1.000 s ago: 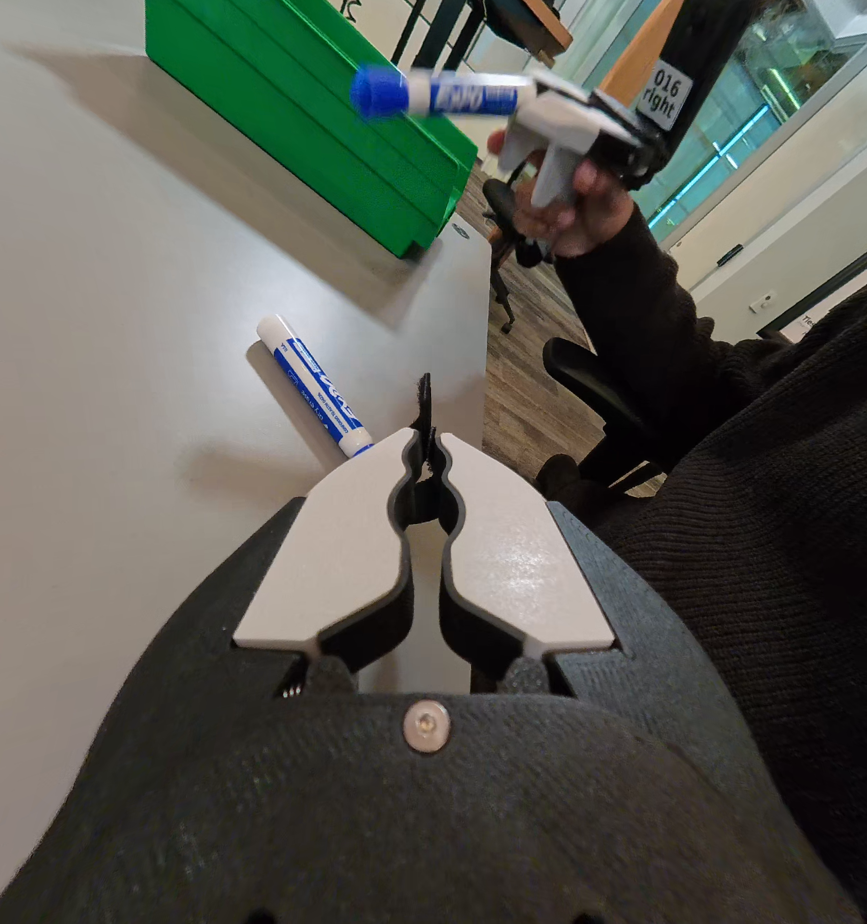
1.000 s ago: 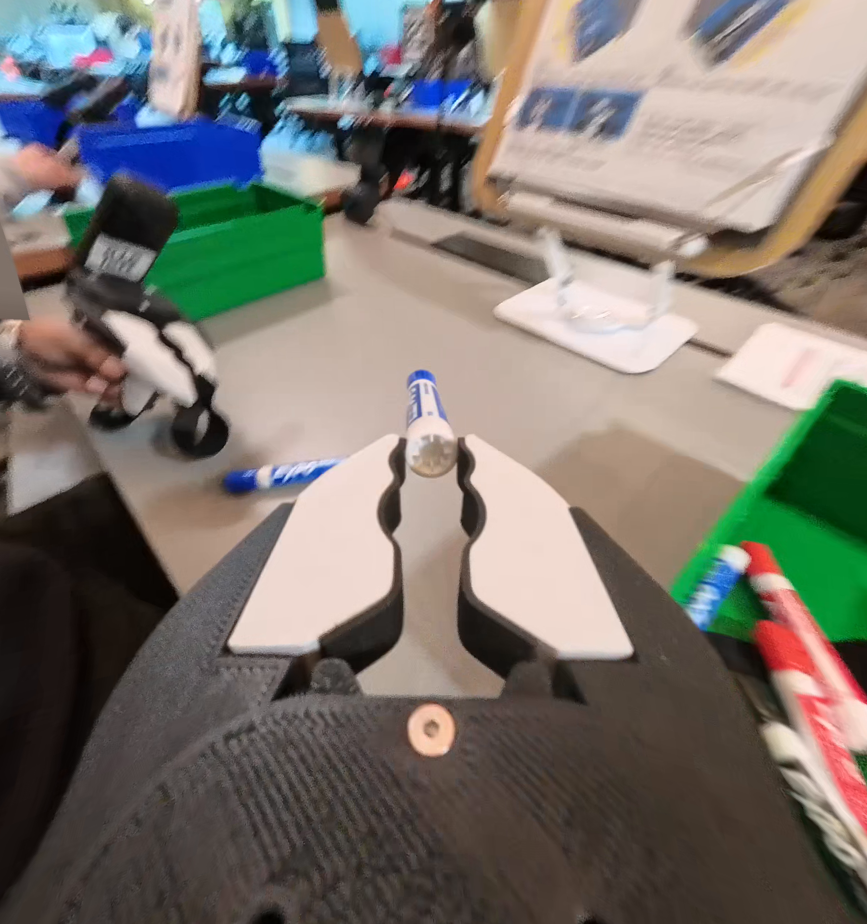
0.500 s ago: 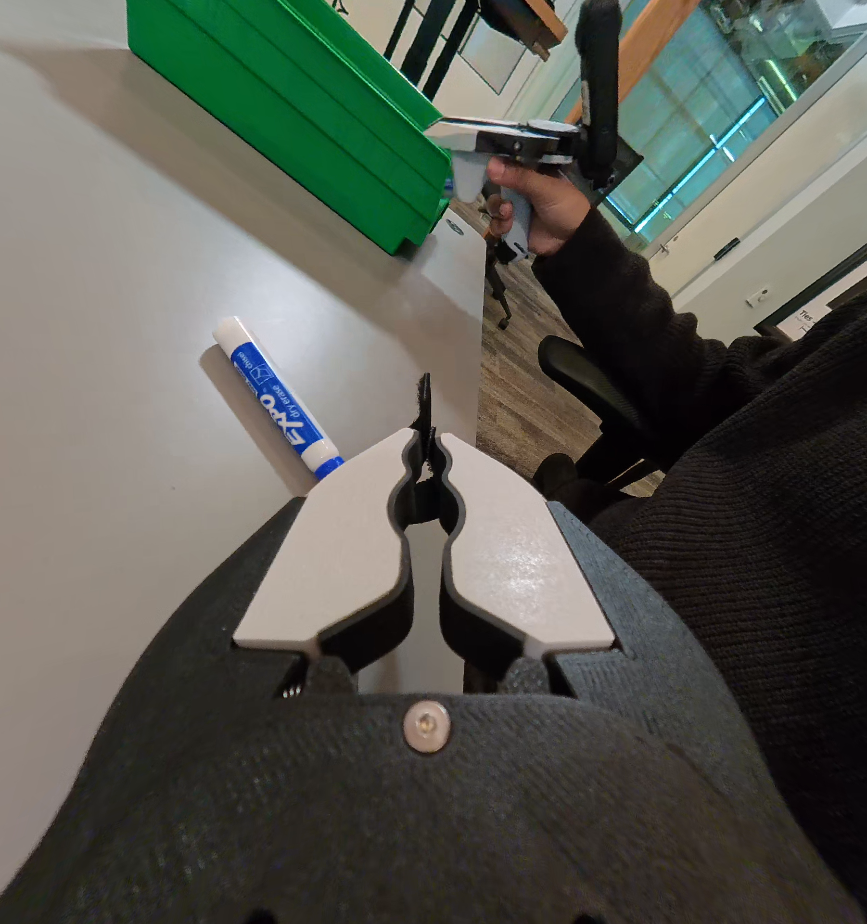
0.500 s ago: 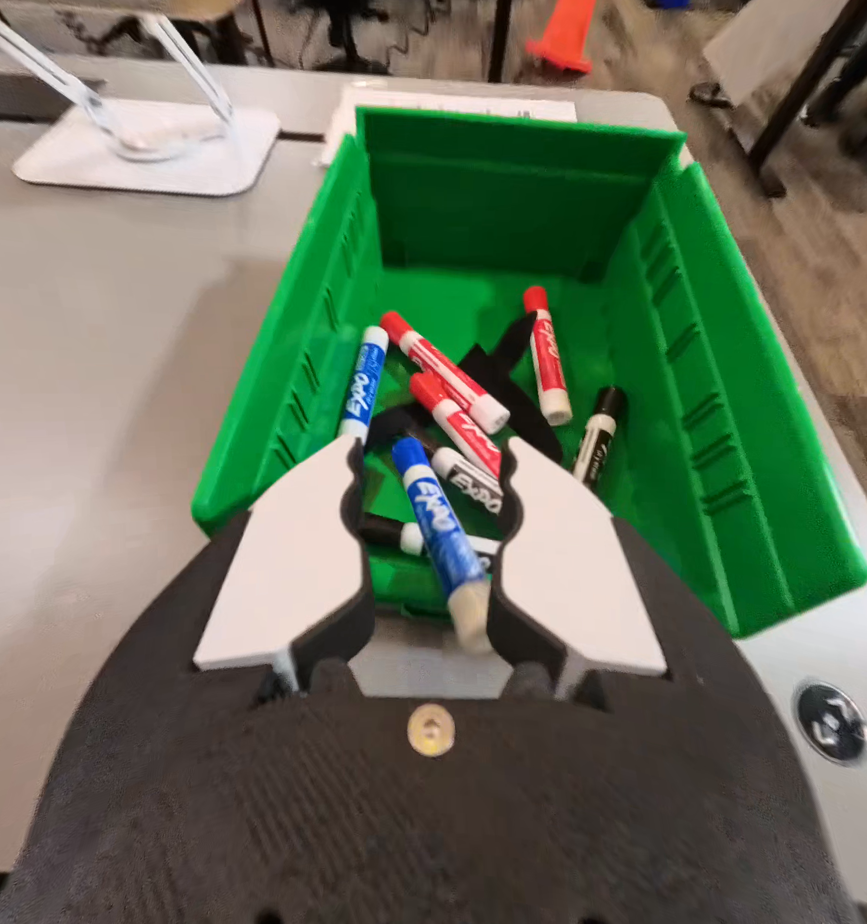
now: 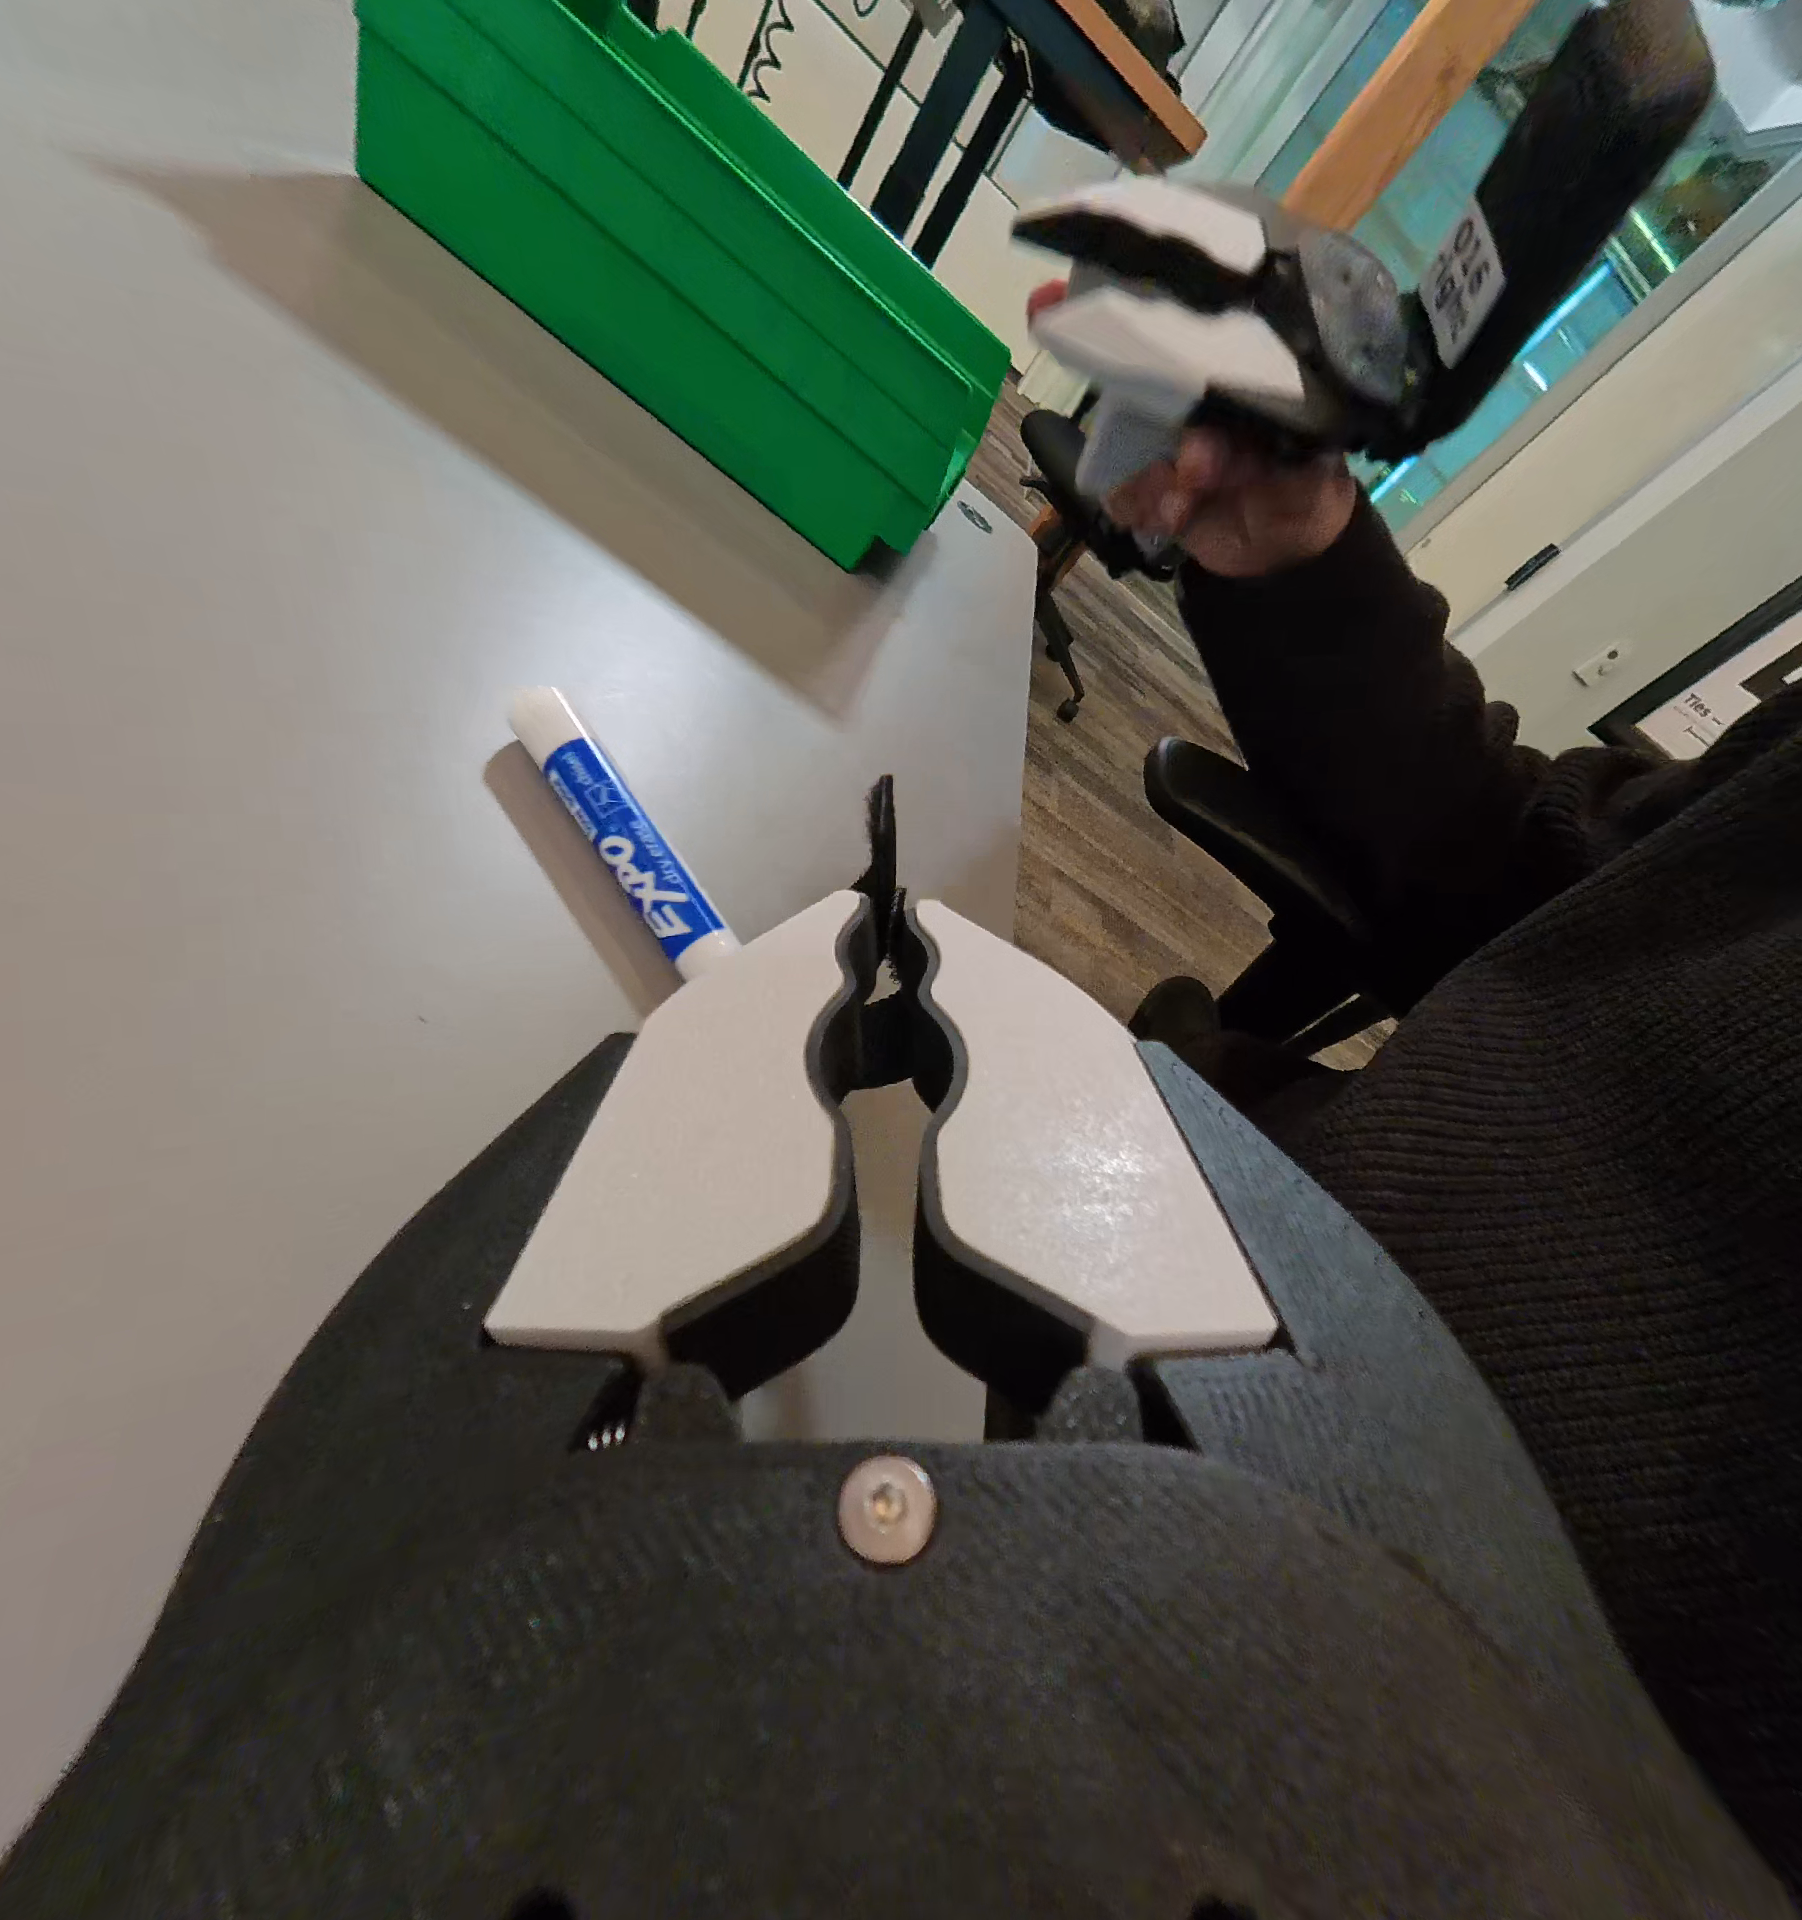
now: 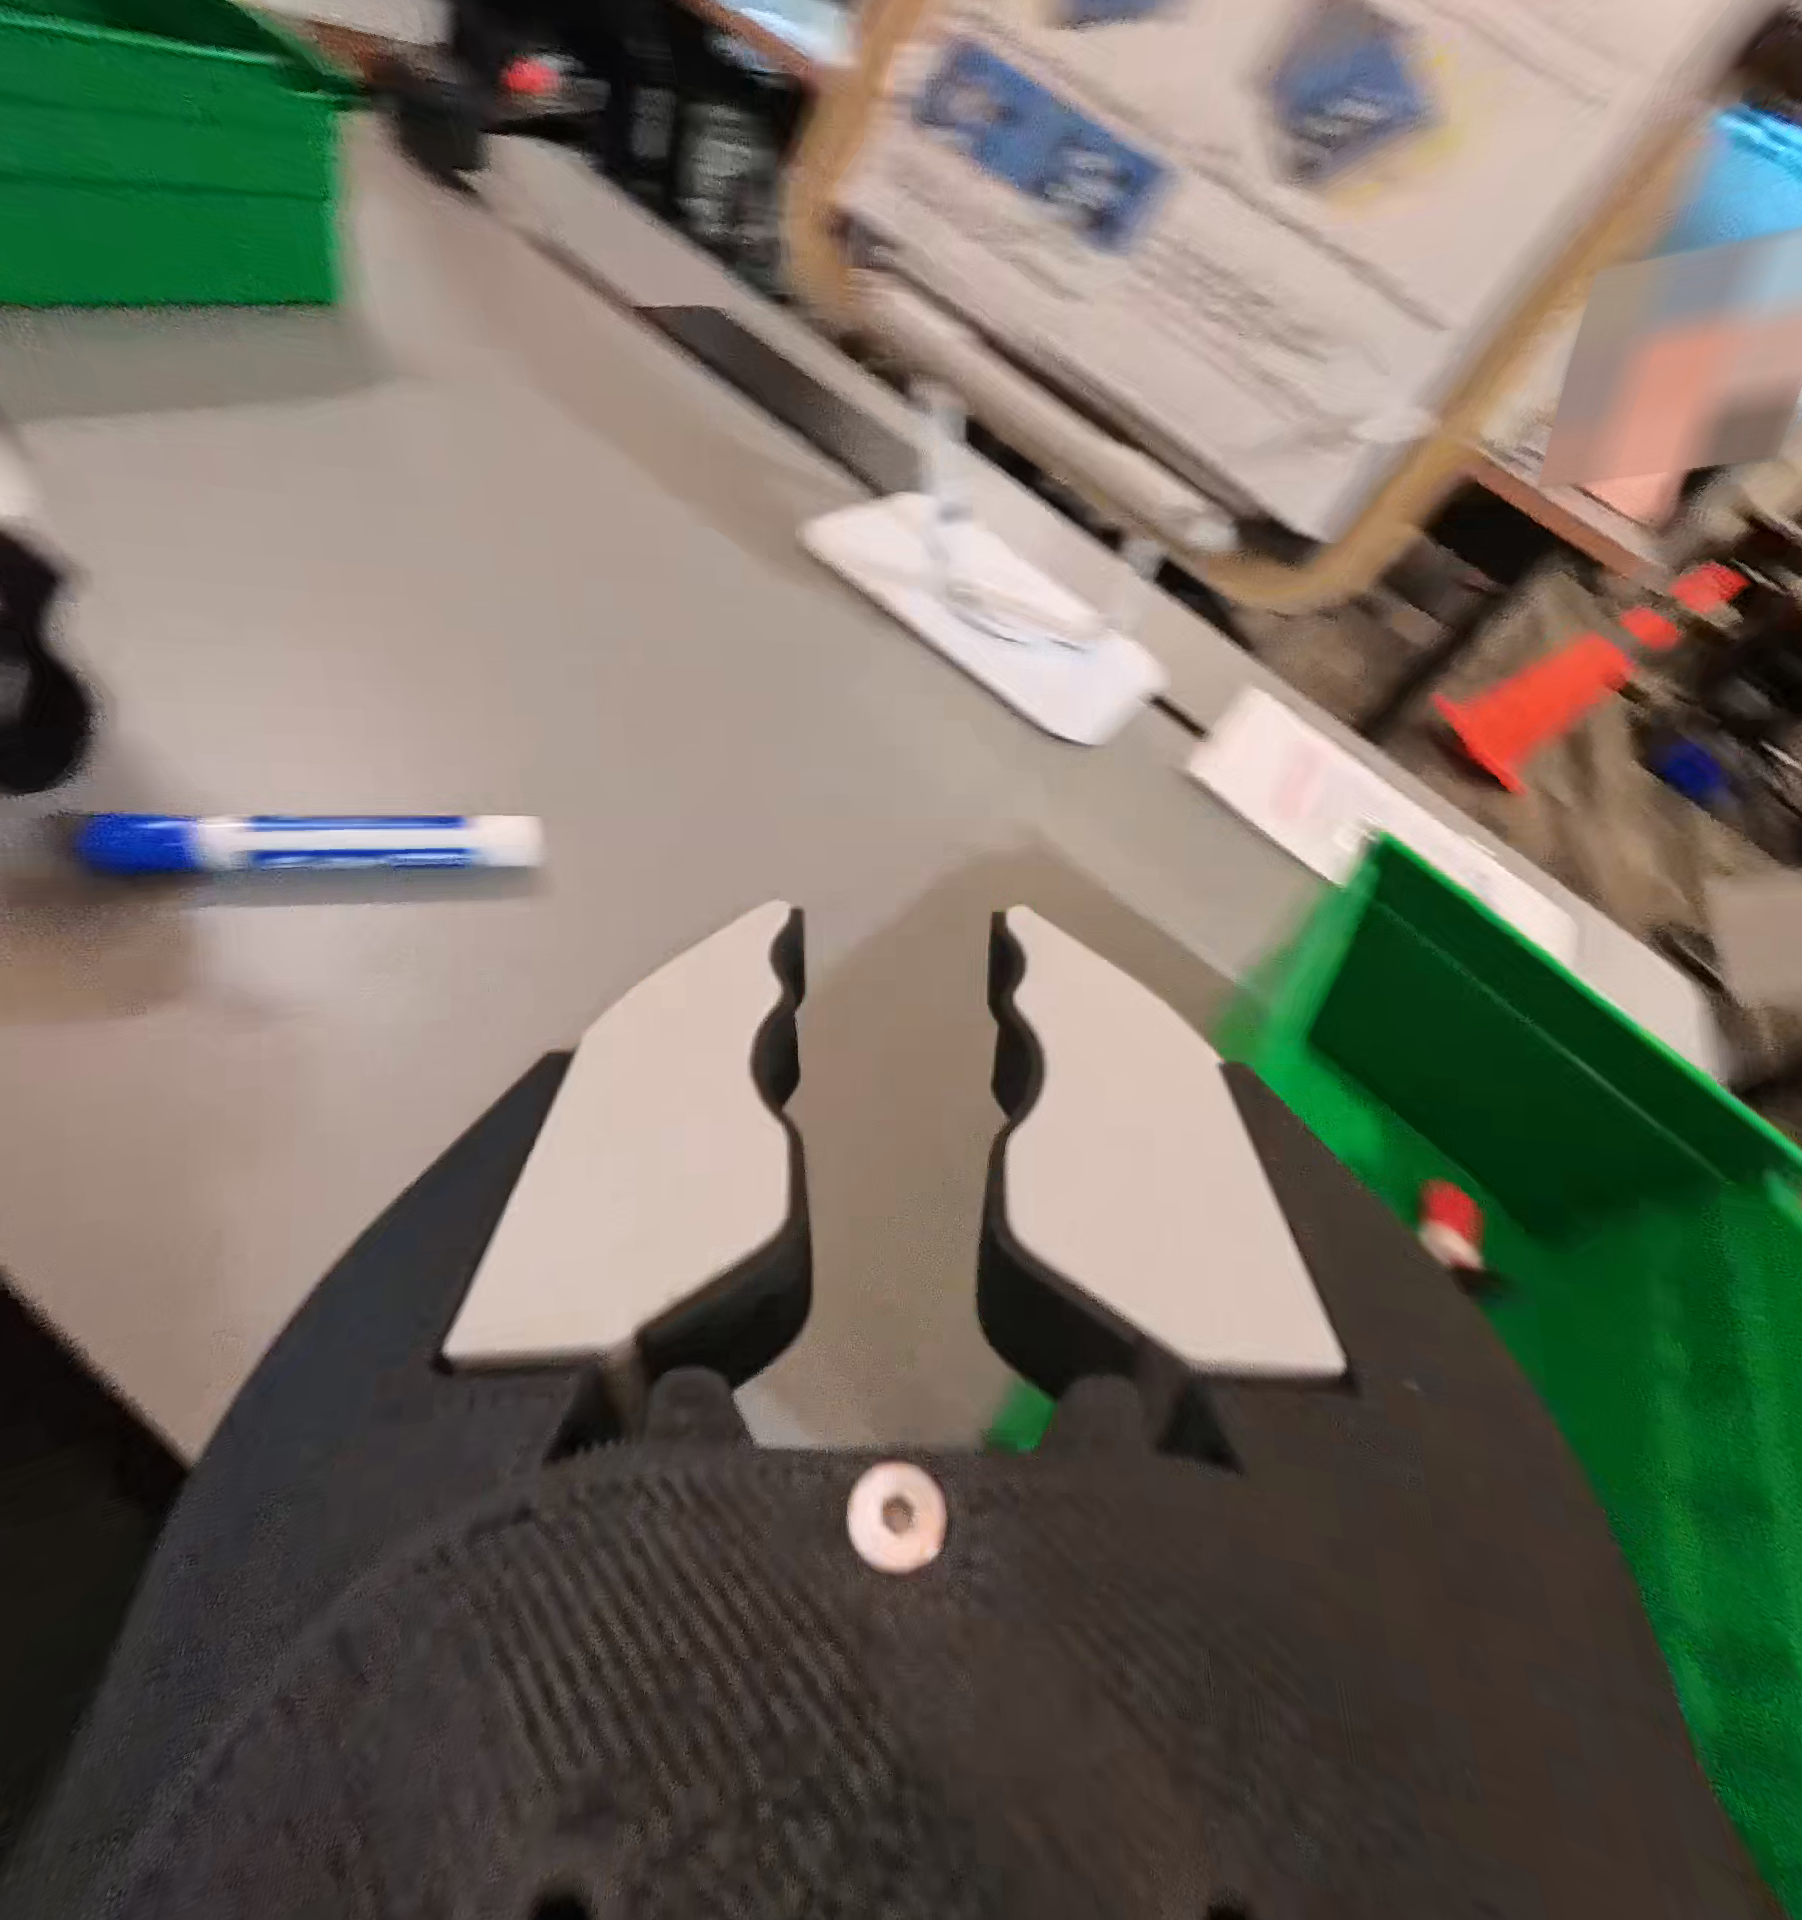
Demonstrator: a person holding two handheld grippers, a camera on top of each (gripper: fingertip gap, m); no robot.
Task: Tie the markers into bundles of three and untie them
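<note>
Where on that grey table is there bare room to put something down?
Bare grey table stretches between the blue marker, the white stand base and the far green bin. It is tighter at the near right, where the open right tongs hang beside the green bin of markers.

— Left wrist view? Mounted behind the left gripper [image 5: 884, 914], low over the grey bench [image 5: 201, 727], facing along it toward the green bin [image 5: 668, 281] near the far edge.

— Right wrist view? Set behind the right gripper [image 6: 895, 940], higher, tilted down, blurred.

— Shared? Same bench, same blue marker [image 5: 622, 842] [image 6: 305, 842], same bin [image 6: 1603, 1195].
</note>
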